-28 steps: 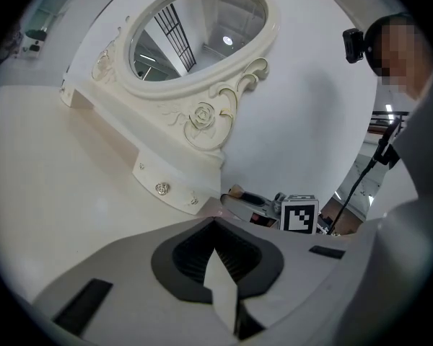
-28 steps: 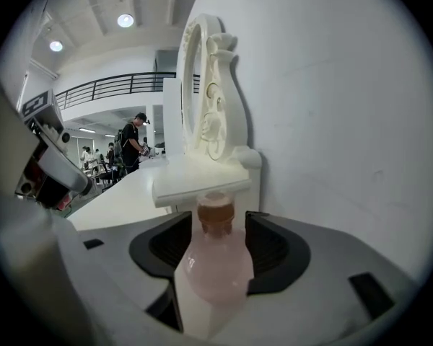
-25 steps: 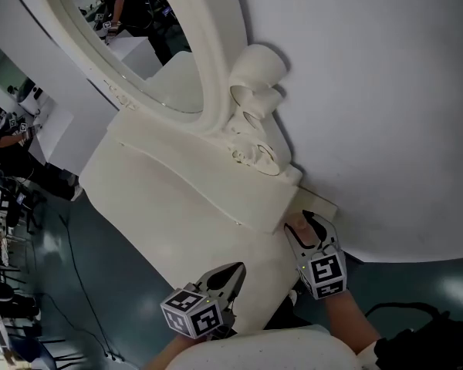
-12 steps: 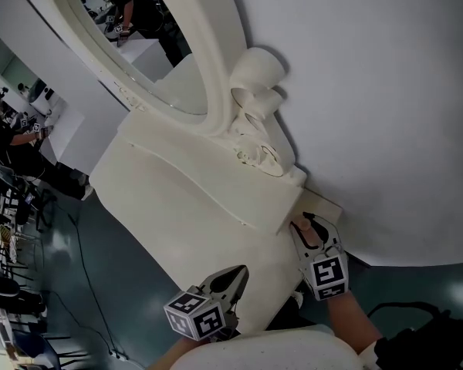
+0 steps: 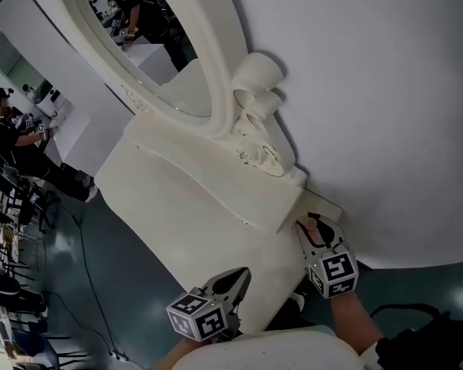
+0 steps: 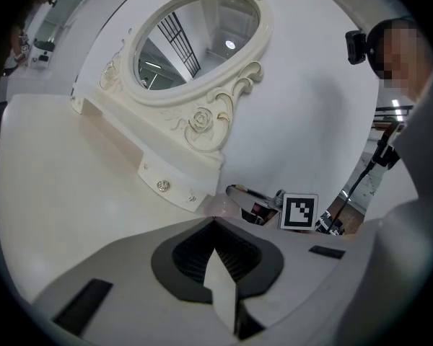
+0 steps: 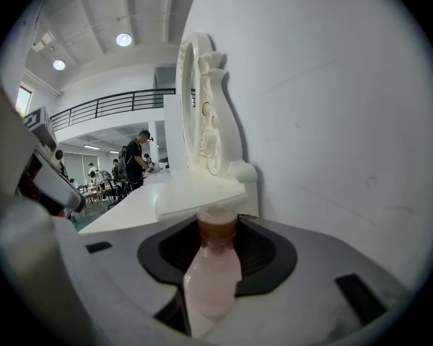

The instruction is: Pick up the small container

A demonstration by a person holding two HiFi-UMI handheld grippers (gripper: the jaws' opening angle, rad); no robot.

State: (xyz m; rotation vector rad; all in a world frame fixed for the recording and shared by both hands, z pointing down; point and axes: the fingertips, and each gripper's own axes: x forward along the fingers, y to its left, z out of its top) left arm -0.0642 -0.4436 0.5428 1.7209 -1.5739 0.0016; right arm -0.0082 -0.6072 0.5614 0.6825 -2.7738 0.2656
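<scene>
The small container is a pale pink bottle with a brown cap. It stands upright between the jaws of my right gripper, which is shut on it. In the head view the right gripper sits at the right corner of the white dressing table, close to the wall, with a bit of the container showing between its fingers. My left gripper hangs lower at the table's front edge, its jaws together and nothing in them. In the left gripper view its jaws point across the tabletop.
An oval mirror in a carved white frame stands on a raised shelf at the back of the table. A white wall runs close on the right. People work at tables on the far left, above a dark green floor.
The right gripper's jaws have come together on the pink container and it has shifted slightly down and right. The left gripper has hardly moved.
</scene>
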